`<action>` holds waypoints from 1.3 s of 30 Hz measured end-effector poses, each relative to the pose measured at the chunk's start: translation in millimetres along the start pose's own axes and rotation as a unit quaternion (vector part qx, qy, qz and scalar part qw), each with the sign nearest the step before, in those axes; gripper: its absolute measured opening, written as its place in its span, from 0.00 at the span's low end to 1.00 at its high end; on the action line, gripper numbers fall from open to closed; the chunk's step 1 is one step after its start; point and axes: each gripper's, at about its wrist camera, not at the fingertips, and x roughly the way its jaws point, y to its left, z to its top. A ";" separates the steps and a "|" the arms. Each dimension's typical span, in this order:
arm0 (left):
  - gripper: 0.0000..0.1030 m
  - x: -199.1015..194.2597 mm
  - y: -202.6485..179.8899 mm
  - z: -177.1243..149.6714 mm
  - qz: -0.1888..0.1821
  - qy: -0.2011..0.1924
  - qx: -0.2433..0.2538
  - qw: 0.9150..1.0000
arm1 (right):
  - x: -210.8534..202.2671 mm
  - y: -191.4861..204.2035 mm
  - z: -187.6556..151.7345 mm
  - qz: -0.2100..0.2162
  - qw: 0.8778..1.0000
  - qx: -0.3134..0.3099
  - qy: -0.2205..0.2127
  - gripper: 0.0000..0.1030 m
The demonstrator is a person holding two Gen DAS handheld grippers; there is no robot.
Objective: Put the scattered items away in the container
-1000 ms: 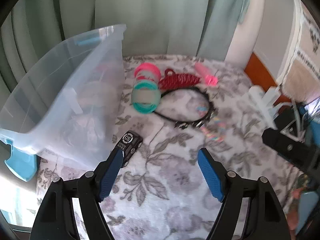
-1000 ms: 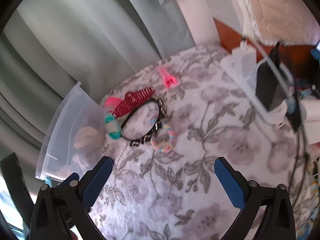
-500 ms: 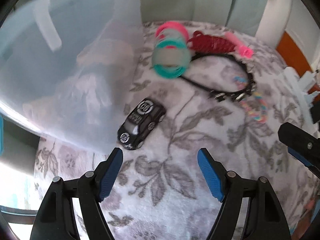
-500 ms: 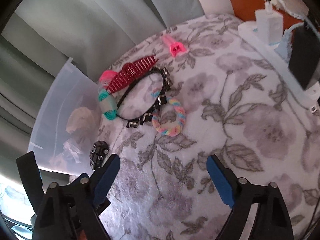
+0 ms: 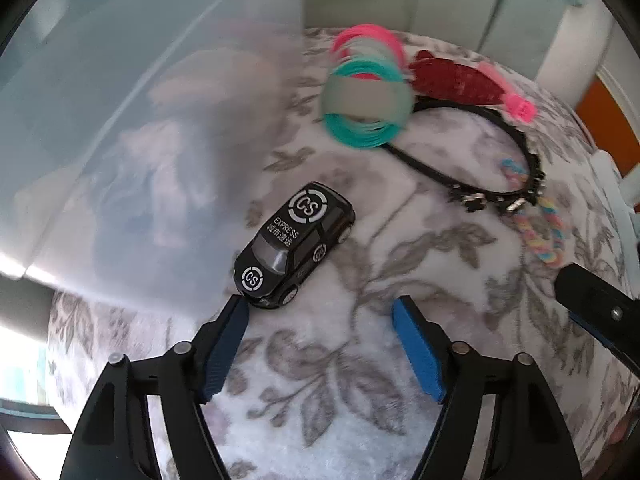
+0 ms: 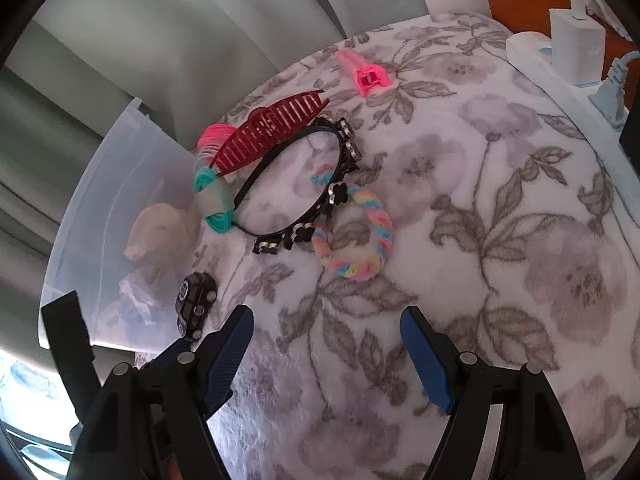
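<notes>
Our black toy car lies on the flower-print blanket at the centre of the left wrist view, nose toward us, right beside the wall of the clear plastic container that fills the upper left. Over the last second the left gripper has closed in on it: the car was a small shape half hidden behind one finger, and it now sits just ahead of the spread, empty fingers, with the left fingertip almost at its front bumper. We judge the car to be the next pick, with a short lift into the container to follow.

The right gripper is also spread and holds nothing; it has come nearer the pastel braided scrunchie, which touches the black studded headband. Beyond these lie the red hair comb, the pink-and-teal plastic spring and a pink clip.

The spring is blurred in the left view. The container's contents show only as pale shapes through the wall, and its rim is cut off.
</notes>
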 end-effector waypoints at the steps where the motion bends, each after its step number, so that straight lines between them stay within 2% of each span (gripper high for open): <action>1: 0.62 -1.0 -4.2 0.4 -0.016 -0.005 0.009 1.000 | 1.1 -0.5 1.2 -0.001 1.000 0.001 0.000 0.76; 4: 0.56 -1.2 -19.0 0.0 -0.062 -0.013 0.040 0.997 | 3.3 -1.2 4.7 -0.005 1.000 0.002 -0.004 0.76; 6: 0.47 -5.0 -24.8 -0.8 -0.066 -0.025 0.054 0.996 | 4.4 -0.2 6.5 -0.012 1.000 -0.004 -0.007 0.77; 12: 0.47 -12.8 -19.2 9.3 -0.006 -0.047 0.056 0.997 | 11.8 6.4 10.4 -0.041 0.998 -0.042 -0.010 0.74; 18: 0.51 -20.3 -11.6 20.0 0.039 -0.073 0.076 0.994 | 19.2 9.6 17.0 -0.057 0.996 -0.065 -0.017 0.73; 23: 0.51 1.5 -22.4 24.2 0.076 -0.051 0.100 0.991 | 25.0 12.9 22.5 -0.074 0.993 -0.091 -0.027 0.69; 26: 0.53 6.1 -28.1 29.3 0.089 -0.057 0.106 0.989 | 27.9 12.3 25.2 -0.084 0.990 -0.108 -0.037 0.62; 30: 0.54 14.7 -34.3 35.0 0.115 -0.057 0.117 0.985 | 33.9 14.9 31.1 -0.087 0.988 -0.122 -0.041 0.61; 35: 0.54 14.6 -34.7 38.5 0.111 -0.065 0.110 0.986 | 40.0 24.0 29.1 -0.106 0.980 -0.162 -0.047 0.60; 37: 0.54 11.6 -34.4 39.6 0.097 -0.071 0.106 0.987 | 40.2 23.1 28.4 -0.122 0.977 -0.165 -0.051 0.51; 39: 0.53 9.5 -36.5 40.1 0.078 -0.071 0.105 0.989 | 39.8 21.8 28.5 -0.128 0.976 -0.170 -0.053 0.48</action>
